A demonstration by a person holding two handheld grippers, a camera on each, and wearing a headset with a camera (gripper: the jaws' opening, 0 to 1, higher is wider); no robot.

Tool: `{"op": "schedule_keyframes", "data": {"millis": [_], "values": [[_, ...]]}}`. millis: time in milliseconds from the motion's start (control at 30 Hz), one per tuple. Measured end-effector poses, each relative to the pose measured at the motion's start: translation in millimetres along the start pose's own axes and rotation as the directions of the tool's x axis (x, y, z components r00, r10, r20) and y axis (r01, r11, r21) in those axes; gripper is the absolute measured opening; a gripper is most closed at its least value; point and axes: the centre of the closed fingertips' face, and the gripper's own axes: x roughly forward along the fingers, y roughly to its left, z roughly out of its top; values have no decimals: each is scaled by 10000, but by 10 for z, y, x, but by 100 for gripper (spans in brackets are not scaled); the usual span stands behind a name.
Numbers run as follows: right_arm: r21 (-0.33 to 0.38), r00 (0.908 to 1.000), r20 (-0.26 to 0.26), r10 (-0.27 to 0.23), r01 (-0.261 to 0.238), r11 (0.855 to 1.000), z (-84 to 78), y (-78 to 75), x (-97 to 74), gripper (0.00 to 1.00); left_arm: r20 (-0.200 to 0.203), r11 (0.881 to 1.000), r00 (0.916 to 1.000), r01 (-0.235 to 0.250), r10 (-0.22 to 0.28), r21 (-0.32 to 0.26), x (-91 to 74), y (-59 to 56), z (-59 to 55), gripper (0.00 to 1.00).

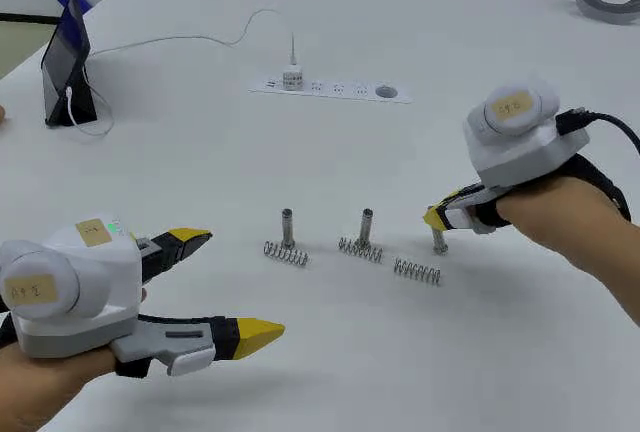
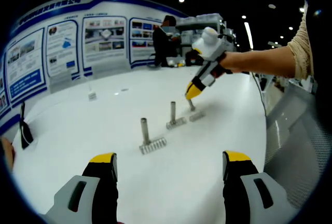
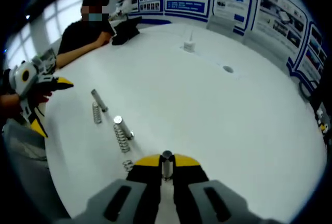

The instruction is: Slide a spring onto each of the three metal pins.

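Right gripper [image 1: 436, 218] is pinching the rightmost pin [image 1: 439, 244], standing upright on the white table [image 1: 330, 372]; left gripper [image 1: 240, 282] is hovering well apart with jaws spread, carrying nothing. Three springs [image 1: 417, 272] are lying flat beside the pins [image 1: 366, 225], none threaded, so the first threading seems to be starting. Next, a spring probably needs lifting and aligning end-on over a pin's top.

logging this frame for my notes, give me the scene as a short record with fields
pins: left pin, middle pin, right pin, all upright on the table
springs: left spring, middle spring, right spring, each lying flat beside a pin, none threaded
left gripper: open, empty, away from the pins
right gripper: shut on right pin
progress: no spring on yet
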Motion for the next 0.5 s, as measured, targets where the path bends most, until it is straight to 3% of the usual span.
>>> {"op": "schedule_keyframes", "data": {"millis": [500], "values": [[292,9955,949,53,-81,9995,-26,6,-62,9,-13,10000,10000,8,-8,40,-3,-12,11,85]]}}
